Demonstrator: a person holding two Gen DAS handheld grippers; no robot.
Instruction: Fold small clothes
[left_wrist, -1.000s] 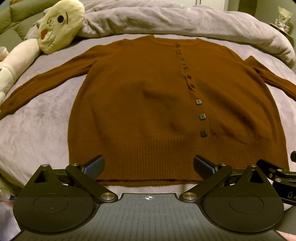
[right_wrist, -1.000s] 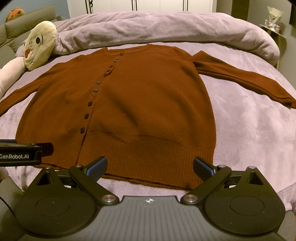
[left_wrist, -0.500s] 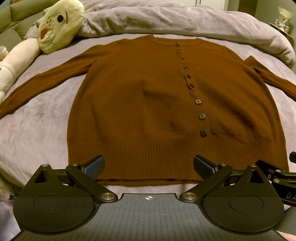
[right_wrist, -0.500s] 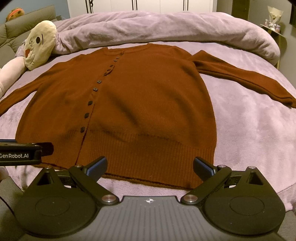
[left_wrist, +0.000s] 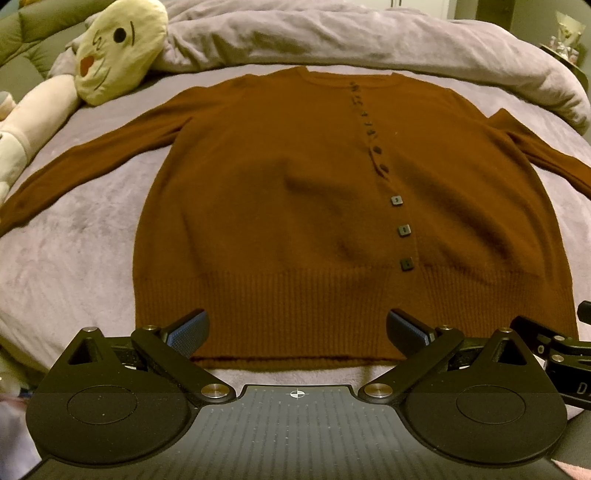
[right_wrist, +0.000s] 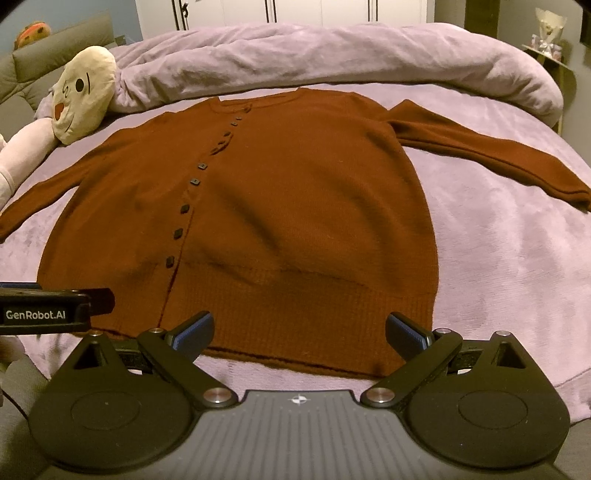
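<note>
The cardigan (left_wrist: 280, 206) is matt rust-brown knit, ribbed at the hem, with dark glossy buttons (left_wrist: 405, 263). The bed (right_wrist: 509, 266) wears soft, fuzzy lilac fleece. Both tongs (left_wrist: 297, 330) (right_wrist: 299, 330) are matt black plastic with ridged blue pads (left_wrist: 186, 332).

Brown cardigan (right_wrist: 295, 206) spread flat, purple bedspread (right_wrist: 509, 266)

cardigan (left_wrist: 280, 206): left wrist view cuts both sleeve ends at frame edges; right wrist view crops the left cuff too. Top buttons (left_wrist: 364, 114) too small to make out. Plush toy (right_wrist: 79, 96) body runs off frame. Shelf items (right_wrist: 546, 26) blurry, unidentifiable.
</note>
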